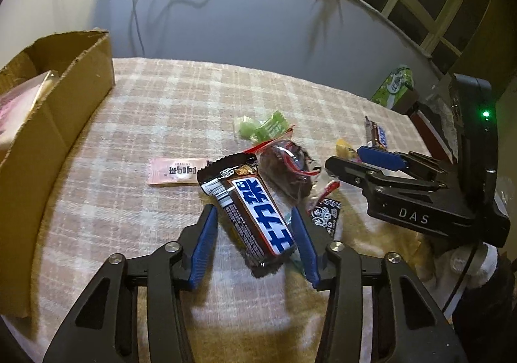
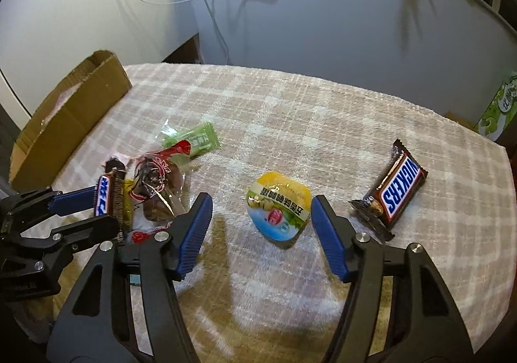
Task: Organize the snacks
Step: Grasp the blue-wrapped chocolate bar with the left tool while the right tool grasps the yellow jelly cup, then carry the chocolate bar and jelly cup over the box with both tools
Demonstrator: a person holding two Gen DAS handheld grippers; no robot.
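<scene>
The left hand-held gripper point(image 1: 255, 227) is straddling a chocolate bar point(image 1: 250, 212) on the counter point(image 1: 161, 98). Its jaws are spread; the right pad is lying just beside the wrapper, the left pad is standing clear, and no squeeze is showing. The right hand-held gripper point(image 2: 261, 220) is straddling a jelly cup point(image 2: 278, 208). Its jaws are also spread, with the right pad almost at the cup's rim and the left pad well apart from it.

Taking the chocolate bar as the landmark: a dark cake in clear wrap point(image 1: 286, 169) is touching its far right corner, a pink sachet point(image 1: 177, 170) is lying just beyond its far left end, and green candies point(image 1: 263, 128) are resting farther back. A cardboard box point(image 1: 55, 111), probably where the snacks are going, is standing well to its left at the counter edge. A second chocolate bar point(image 2: 392, 191) is lying to the right of the jelly cup.

Procedure for the step in hand, as judged from this layout:
1. Centre each hand-held gripper so both pads are meeting the item together; an uneven close is likely to push the item sideways.
2. Grip the chocolate bar across its narrow width, near mid-length.
3. Close gently on the jelly cup; its foil lid and soft wall may be deforming under pressure.
4. Keep the left pads clear of the cake's wrap.
</scene>
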